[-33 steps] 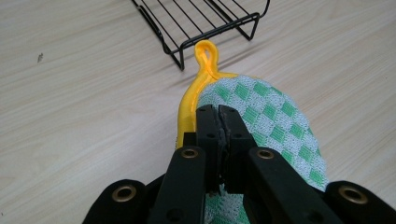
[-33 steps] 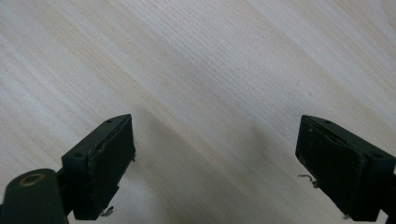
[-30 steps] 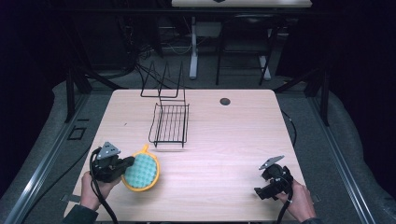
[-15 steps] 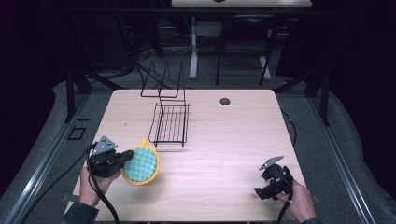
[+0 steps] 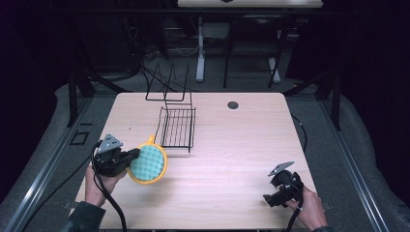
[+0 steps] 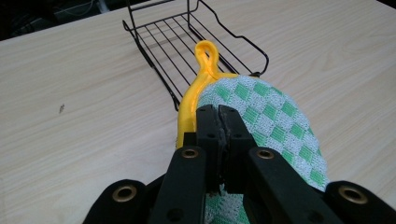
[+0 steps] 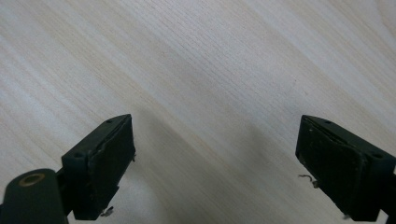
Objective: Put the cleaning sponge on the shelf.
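A round pot holder [image 5: 148, 163] with a green-and-white checked face, yellow edging and a yellow hanging loop is held above the table's left front. My left gripper [image 5: 131, 158] is shut on its edge; in the left gripper view the jaws pinch the pot holder [image 6: 261, 116] near the left gripper [image 6: 219, 122] tips, loop pointing toward the rack. A black wire rack [image 5: 178, 126] lies just beyond it on the wooden table [image 5: 241, 145]; the wire rack [image 6: 187, 42] fills the far side. My right gripper [image 5: 275, 193] rests open near the right front; its right gripper [image 7: 215, 158] jaws stand wide apart over bare wood.
A second black wire frame [image 5: 167, 87] stands upright at the table's back left edge. A small dark round hole [image 5: 233, 105] sits near the back edge. Cables trail from both grippers off the front edge. Dark floor and desk legs lie beyond the table.
The left gripper has lifted and tilted the pot holder up and slightly toward the rack. The right gripper has stayed in place.
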A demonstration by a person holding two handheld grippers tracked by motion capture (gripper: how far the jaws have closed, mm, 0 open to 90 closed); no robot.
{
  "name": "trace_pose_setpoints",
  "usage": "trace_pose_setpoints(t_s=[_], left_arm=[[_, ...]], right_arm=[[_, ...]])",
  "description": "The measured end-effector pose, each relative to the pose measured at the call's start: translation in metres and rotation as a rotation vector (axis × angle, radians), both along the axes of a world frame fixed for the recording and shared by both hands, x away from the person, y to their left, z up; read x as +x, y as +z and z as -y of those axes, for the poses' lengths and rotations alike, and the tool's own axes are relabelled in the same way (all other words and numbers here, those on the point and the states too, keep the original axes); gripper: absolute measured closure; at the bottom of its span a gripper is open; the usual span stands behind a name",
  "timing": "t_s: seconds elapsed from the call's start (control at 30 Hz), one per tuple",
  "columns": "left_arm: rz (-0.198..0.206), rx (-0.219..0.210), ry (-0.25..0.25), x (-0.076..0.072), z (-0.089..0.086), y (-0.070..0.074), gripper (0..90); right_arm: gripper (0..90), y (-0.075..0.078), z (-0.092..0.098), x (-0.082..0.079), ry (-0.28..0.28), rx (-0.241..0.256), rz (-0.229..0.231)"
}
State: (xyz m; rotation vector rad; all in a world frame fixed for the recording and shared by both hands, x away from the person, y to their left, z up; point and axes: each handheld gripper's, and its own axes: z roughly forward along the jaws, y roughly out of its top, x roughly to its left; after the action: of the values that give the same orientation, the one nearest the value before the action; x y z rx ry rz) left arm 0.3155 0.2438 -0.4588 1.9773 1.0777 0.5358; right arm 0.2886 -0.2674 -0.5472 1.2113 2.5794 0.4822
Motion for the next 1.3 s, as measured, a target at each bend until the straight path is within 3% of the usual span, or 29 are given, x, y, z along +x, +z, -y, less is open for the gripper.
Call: trace_pose_setpoints(t_s=[1.3], left_arm=[[0.048, -0.016, 0.021, 0.038, 0.011, 0.012, 88.3]], right_arm=[[10.4, 0.000, 0.000, -0.001, -0.013, 0.010, -0.002]])
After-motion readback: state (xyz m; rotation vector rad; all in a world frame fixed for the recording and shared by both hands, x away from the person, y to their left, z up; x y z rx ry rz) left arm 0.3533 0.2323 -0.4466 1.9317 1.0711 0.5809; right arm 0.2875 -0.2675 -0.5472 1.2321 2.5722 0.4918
